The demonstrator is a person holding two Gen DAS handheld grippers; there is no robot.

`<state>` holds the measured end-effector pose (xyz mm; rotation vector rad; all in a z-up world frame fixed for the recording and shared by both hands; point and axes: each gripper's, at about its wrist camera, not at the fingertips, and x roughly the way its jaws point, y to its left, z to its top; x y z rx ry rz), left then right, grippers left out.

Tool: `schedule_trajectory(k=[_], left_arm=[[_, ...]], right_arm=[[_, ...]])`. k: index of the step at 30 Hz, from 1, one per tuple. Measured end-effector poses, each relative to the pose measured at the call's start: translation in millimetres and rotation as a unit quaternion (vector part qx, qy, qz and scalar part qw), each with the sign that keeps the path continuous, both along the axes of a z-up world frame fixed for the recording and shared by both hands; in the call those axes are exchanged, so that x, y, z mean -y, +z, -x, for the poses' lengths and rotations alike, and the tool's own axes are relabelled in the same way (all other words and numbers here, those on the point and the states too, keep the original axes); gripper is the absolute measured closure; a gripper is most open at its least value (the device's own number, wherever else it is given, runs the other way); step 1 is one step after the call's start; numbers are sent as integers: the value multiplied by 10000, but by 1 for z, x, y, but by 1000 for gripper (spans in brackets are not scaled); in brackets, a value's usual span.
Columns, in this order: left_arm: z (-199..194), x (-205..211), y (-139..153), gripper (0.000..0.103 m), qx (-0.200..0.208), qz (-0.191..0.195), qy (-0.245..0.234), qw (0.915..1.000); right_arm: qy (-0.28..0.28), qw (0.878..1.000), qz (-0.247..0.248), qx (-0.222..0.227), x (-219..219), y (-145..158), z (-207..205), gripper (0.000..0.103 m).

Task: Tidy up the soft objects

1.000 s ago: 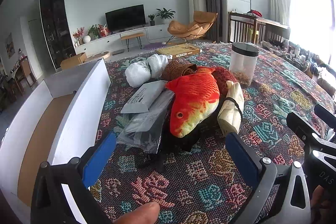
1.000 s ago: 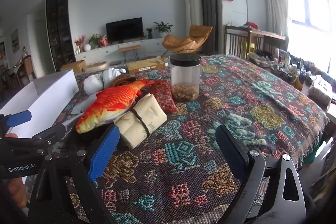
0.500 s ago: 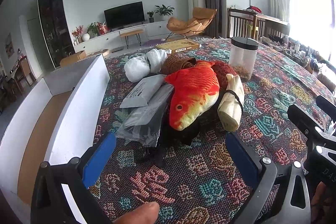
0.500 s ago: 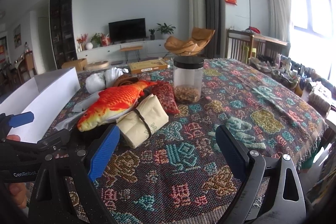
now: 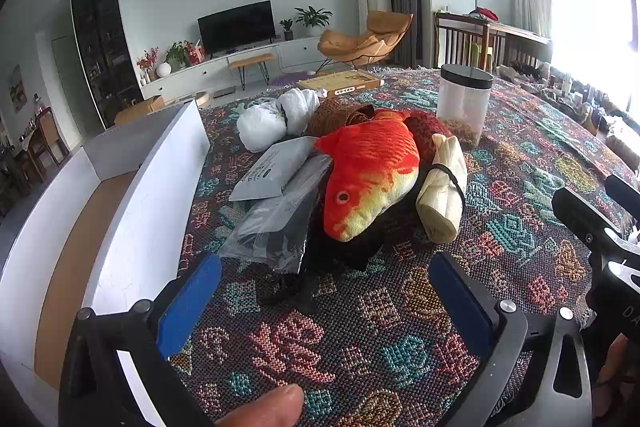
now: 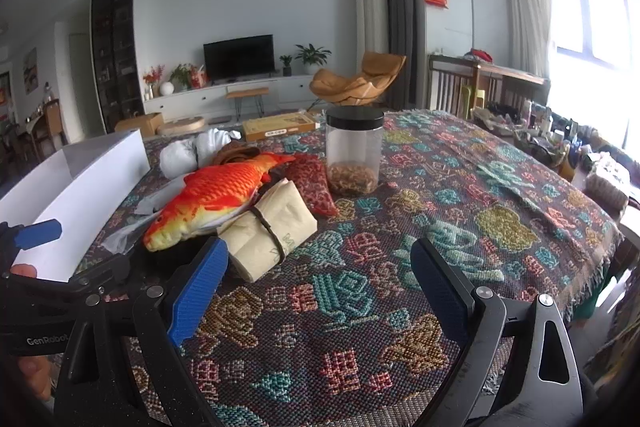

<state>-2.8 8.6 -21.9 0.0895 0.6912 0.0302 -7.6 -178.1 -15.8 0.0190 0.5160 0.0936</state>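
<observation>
Left gripper [image 5: 324, 295], nearest the lens in the left wrist view: blue-padded fingers spread wide, nothing between them, above the patterned tablecloth [image 5: 400, 347]. A fingertip [image 5: 264, 409] shows at 6 o'clock. Right gripper [image 6: 320, 275], in its own view: fingers likewise spread and empty; to its 9 o'clock the other tool's black body bears the white lettering "GenRobot".

Beyond the left fingers, at 12 o'clock, lies the pile of soft things. A clear plastic bag [image 5: 276, 227] and a grey pouch [image 5: 276, 167] with small print, too fine to read, lie at its 10 o'clock side. The plush fish [image 5: 372, 171], orange-red above and yellow below, rests on top of dark fabric; its long axis runs near to far, head toward the gripper, tail away toward 1 o'clock. Just beside it at 3 o'clock is a cream cloth roll [image 5: 444, 191] bound by a dark band, with faint green print visible in the right wrist view. A white open box [image 5: 152, 187] stands at 9 o'clock.

Farther off: a white bundle [image 5: 276, 119], a black-lidded clear jar [image 5: 464, 103], and a flat yellow carton [image 5: 340, 83].
</observation>
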Motion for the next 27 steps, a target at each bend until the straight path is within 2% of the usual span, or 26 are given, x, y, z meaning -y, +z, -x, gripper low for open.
schedule_trajectory(k=[27], left_arm=[[0, -1, -3, 0, -30, 0, 17, 10000]], right_arm=[[-7, 10000, 7, -9, 1, -2, -1, 9]])
